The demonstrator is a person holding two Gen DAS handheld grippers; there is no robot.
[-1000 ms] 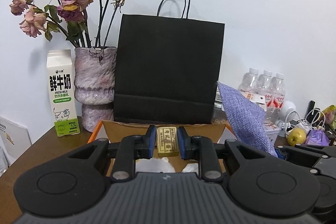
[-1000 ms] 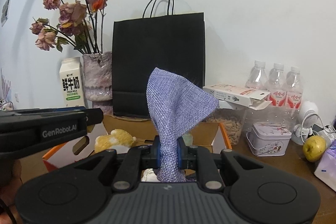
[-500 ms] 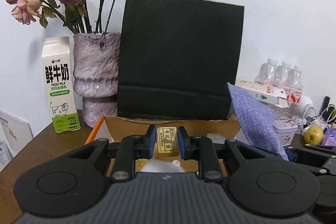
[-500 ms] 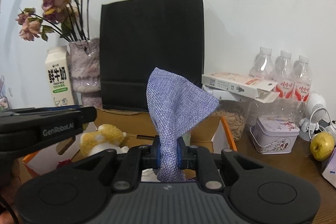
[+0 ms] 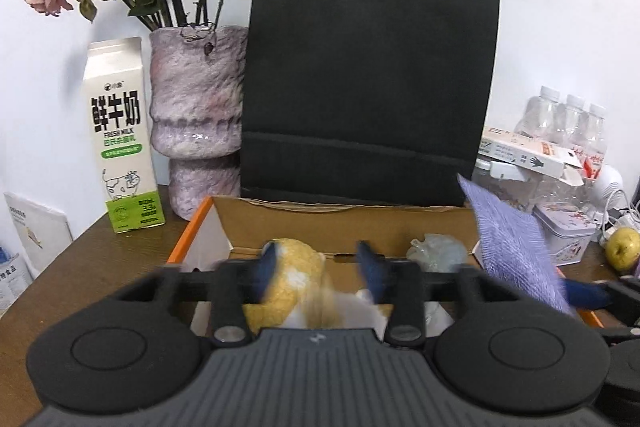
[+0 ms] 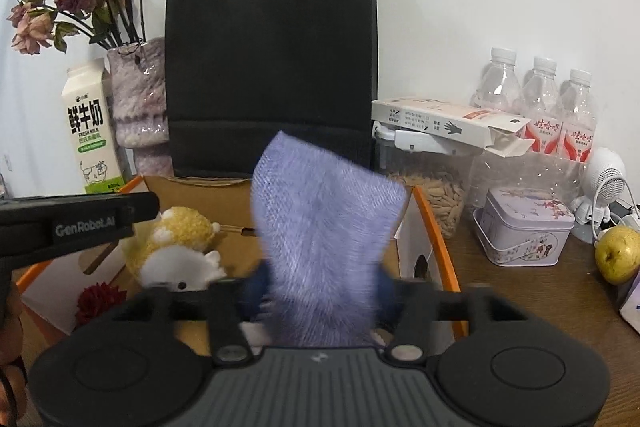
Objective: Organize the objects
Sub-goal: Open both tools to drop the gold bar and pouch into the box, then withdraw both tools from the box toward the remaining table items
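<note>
An open cardboard box [image 5: 344,223] with orange edges sits on the brown table; it also shows in the right wrist view [image 6: 434,227]. My left gripper [image 5: 318,263] is open and empty above the box, over a yellow and white plush toy [image 5: 296,279]. The gold block it held is out of sight. My right gripper [image 6: 320,285] has its fingers spread, and the blurred blue-purple cloth pouch [image 6: 320,239] stands between them over the box. The pouch also shows in the left wrist view [image 5: 512,247]. The plush [image 6: 180,239] and a dark red flower [image 6: 98,301] lie in the box.
Behind the box stand a black paper bag [image 5: 368,87], a pink vase with dried roses [image 5: 198,115] and a milk carton [image 5: 120,139]. To the right are water bottles [image 6: 540,99], a jar of seeds [image 6: 432,195], a lilac tin [image 6: 524,235] and a yellow-green fruit [image 6: 618,255].
My left gripper has opened and the gold block has gone from between its fingers. My right gripper's fingers have spread apart around the pouch. Both grippers have moved closer over the box.
</note>
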